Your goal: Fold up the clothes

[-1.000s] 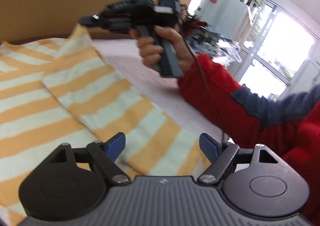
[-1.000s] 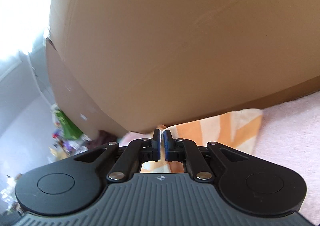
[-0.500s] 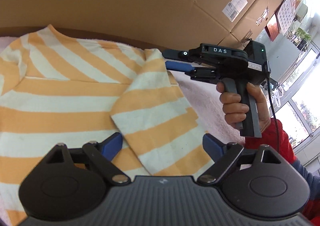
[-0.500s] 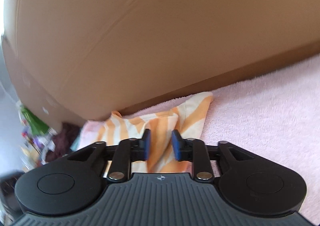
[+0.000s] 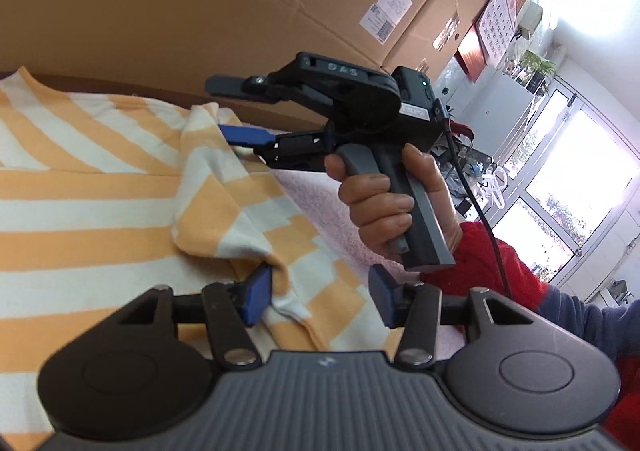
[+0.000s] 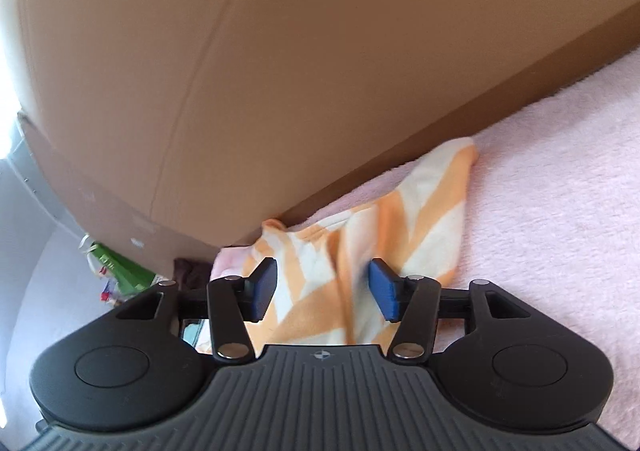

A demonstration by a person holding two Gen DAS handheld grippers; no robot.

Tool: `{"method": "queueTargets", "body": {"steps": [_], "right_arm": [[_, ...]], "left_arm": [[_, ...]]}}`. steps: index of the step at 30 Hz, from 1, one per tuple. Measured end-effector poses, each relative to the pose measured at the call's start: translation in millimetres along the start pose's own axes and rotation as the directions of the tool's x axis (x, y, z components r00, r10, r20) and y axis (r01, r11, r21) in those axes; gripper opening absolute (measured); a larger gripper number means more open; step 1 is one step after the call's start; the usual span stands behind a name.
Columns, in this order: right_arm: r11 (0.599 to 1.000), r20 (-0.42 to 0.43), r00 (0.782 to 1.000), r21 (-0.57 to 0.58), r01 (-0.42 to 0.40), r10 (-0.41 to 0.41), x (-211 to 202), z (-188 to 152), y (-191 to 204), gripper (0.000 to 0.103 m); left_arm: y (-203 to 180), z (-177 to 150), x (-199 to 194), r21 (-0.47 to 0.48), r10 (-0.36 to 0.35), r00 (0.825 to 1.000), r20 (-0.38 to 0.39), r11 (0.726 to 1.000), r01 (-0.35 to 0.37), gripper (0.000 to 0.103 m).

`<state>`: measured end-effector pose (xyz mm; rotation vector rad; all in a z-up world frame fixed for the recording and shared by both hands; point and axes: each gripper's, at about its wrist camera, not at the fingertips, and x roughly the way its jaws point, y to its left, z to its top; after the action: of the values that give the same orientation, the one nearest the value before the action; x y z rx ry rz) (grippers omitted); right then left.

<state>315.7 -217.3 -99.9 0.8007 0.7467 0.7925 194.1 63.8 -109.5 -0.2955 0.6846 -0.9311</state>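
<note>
Orange-and-white striped shirt lies flat on the pink-covered table, its sleeve folded across the body toward 12 o'clock, a cardboard box behind. Left tool, jaws closing, straddles a raised sleeve fold at 6 o'clock; pads not yet pinching it. Right tool, in a hand at 3 o'clock, jaws opening over the sleeve end, holding nothing.

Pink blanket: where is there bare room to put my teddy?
Bare pink blanket lies right of the striped shirt, below the cardboard box. It is crowded over the shirt, where the right gripper is opening and the left gripper is closing.
</note>
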Motion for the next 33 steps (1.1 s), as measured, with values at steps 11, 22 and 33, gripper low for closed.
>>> {"method": "queueTargets", "body": {"steps": [11,22,33], "right_arm": [[0.989,0.002,0.998,-0.136,0.056,-0.056,-5.2,-3.1,12.8,0.034],[0.909,0.074,0.986,-0.381,0.168,-0.151,10.5,-17.3,40.6,0.001],[0.895,0.051,0.977,-0.393,0.212,-0.209,21.8,-24.6,39.2,0.032]], "left_arm": [[-5.4,3.7,1.8,0.026,0.114,0.992,0.056,0.993,-0.115,0.056],[-20.9,2.1,16.2,0.125,0.213,0.977,-0.013,0.970,-0.210,0.001],[-32.8,2.1,7.2,0.167,0.177,0.983,0.039,0.969,-0.181,0.006]]}}
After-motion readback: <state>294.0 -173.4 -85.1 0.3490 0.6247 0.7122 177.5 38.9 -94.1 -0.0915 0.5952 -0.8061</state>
